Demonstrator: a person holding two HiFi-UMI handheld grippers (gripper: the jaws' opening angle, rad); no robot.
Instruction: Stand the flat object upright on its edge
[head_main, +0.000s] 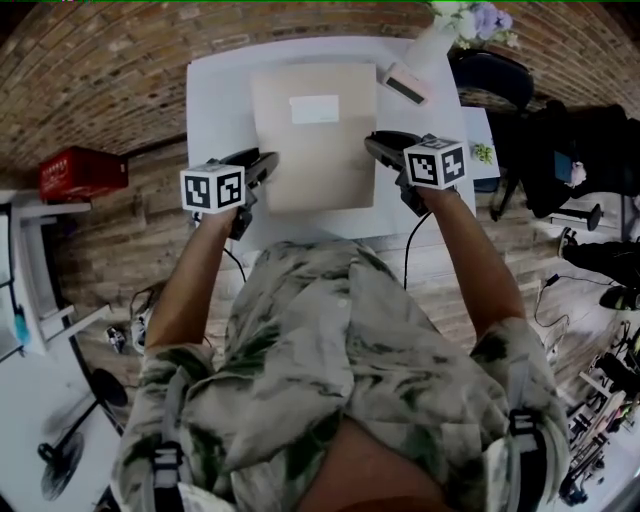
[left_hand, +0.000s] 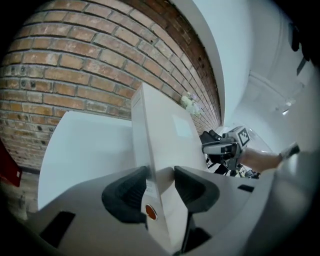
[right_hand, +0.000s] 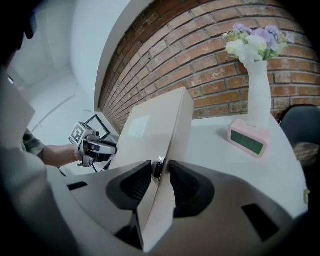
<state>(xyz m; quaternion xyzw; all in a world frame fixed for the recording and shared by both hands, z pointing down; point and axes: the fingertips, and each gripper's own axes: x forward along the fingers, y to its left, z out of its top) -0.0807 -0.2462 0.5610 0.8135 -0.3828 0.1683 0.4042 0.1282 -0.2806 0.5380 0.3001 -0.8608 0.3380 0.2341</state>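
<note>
A flat beige box (head_main: 313, 135) with a white label lies over the white table (head_main: 215, 100), held between both grippers at its near corners. My left gripper (head_main: 262, 170) is shut on its left edge, and the box (left_hand: 165, 130) fills the gap between the dark pads of that gripper (left_hand: 160, 175). On the right edge my right gripper (head_main: 385, 150) is shut as well; its pads (right_hand: 182, 182) pinch the box (right_hand: 150, 130) at a small metal clasp. The box tilts up away from the jaws in both gripper views.
A white vase of flowers (head_main: 440, 40) and a pink digital clock (head_main: 405, 83) stand at the table's far right corner, close to the box. A brick wall (right_hand: 210, 55) runs behind the table. A black chair (head_main: 495, 75) is to the right, a red case (head_main: 82, 172) on the floor at left.
</note>
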